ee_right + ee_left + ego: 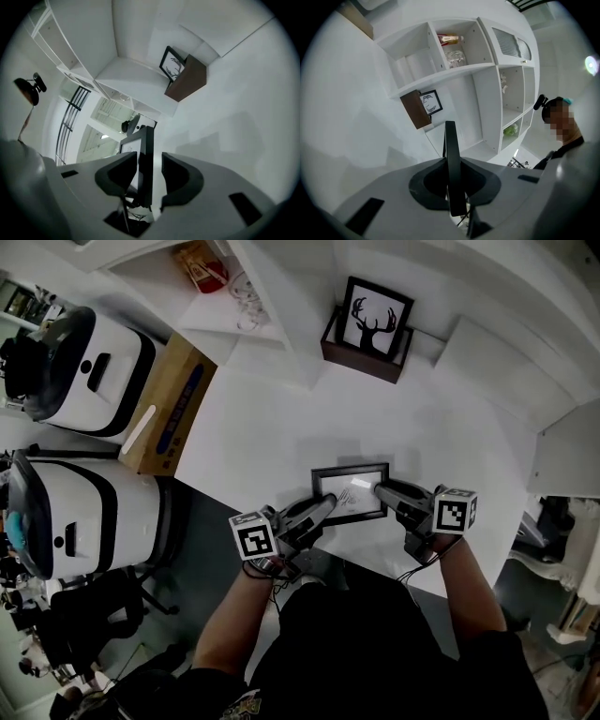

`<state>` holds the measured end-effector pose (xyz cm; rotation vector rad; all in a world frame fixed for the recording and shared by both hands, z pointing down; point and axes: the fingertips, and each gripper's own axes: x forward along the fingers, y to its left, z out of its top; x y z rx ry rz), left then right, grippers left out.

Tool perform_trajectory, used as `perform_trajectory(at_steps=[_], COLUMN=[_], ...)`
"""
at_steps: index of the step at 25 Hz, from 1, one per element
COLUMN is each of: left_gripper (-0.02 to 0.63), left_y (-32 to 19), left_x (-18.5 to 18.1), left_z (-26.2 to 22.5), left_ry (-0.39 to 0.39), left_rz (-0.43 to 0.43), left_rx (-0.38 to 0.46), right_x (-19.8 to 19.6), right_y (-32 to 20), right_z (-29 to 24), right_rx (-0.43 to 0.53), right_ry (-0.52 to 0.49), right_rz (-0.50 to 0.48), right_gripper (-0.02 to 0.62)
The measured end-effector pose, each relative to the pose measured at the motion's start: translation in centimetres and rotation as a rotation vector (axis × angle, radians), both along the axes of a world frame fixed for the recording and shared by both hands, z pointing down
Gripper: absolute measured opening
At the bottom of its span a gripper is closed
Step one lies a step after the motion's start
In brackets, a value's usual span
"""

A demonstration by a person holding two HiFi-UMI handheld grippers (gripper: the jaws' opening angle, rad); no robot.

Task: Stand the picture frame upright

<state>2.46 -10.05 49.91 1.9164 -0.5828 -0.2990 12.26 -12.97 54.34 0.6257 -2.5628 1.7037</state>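
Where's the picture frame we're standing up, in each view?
Head view: picture frame, lower centre.
Left gripper view: picture frame edge-on, bottom centre, between the jaws.
Right gripper view: picture frame edge-on, bottom centre, between the jaws.
Shared landmark: deer print beyond it.

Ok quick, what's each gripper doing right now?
Left gripper: closed on the picture frame.
Right gripper: open; the frame's edge sits between its fingers, not squeezed.

Picture frame (350, 493): black matt moulding, glossy glazing. Table (253, 432) under picture frame: white, smooth, matt. Left gripper (325, 506), right gripper (382, 489): grey matt plastic. Box (361, 358) beyond picture frame: dark brown, wood-look.
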Motion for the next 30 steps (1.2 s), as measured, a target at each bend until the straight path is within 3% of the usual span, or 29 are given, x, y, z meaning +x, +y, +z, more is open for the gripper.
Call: perform_trajectory(at_steps=[3,7,17,25,30], left_gripper=[0.041,0.041,0.055,0.089,0.117], left_y=[0.5,1.2,2.2,0.7,-0.8], left_x=[-0.7,-1.6,-2.9,-4.3,-5.1], left_z=[-1.3,-2.4,-3.0,-3.6,-3.2], left_ry=[0.013,-0.02,-0.281,-0.478,-0.594], left_rz=[-0.017,-0.024,0.053,0.131,0.199], left_rx=[0.024,0.055,0.116,0.203,0.262], right_x=[-1.3,-2.3,-4.2,-5.4,-6.1], right_y=[0.6,0.7,1.1,0.5,0.1], right_z=[-2.0,-3.5,-6.3,-7.4,-7.8], right_rx=[0.001,0.057,0.246,0.325,0.402], right_ry=[-0.076,-0.096,0.0,0.014,0.087], right_rz=[-0.069,-0.134,-0.281,-0.291,-0.294], right_gripper=[0.097,0.086,0.081,0.077,0.074])
